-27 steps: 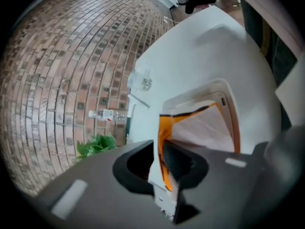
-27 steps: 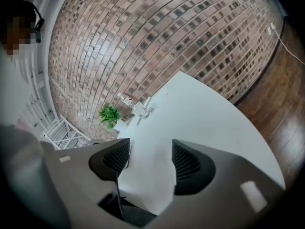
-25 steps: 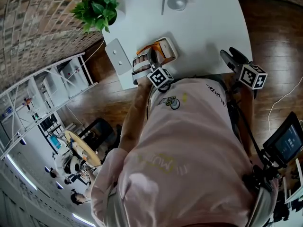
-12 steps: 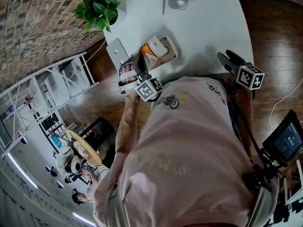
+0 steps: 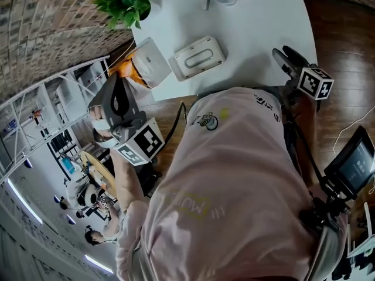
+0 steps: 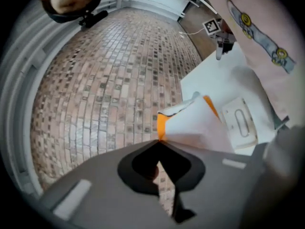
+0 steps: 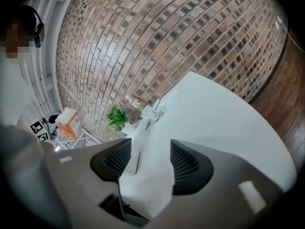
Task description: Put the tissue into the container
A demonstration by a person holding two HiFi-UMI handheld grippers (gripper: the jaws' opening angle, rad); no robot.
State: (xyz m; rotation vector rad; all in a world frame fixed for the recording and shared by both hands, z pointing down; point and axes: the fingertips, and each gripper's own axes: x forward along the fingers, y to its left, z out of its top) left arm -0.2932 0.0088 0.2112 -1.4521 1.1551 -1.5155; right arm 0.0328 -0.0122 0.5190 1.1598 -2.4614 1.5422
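While clamped on tissue pack (image 6: 195, 123) — left gripper (image 6: 158, 142) aloft.

Bright, even light (fisheye edges), perhaps slightly blurred.

- Brown brick wall (image 5: 41, 28) on the table's far side.
- Dark wooden floor (image 5: 345, 40).
- White table (image 5: 263, 22).
- White shelving rack (image 5: 64, 98) beside the wall.
- Potted green plant (image 5: 126, 2) on the table corner.

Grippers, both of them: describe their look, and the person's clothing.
Both the left gripper and right gripper have dark grey jaws, and each carries a white cube printed with black square markers. The right gripper's pads are mesh-textured. The person wears a pale pink T-shirt with a small printed emblem.
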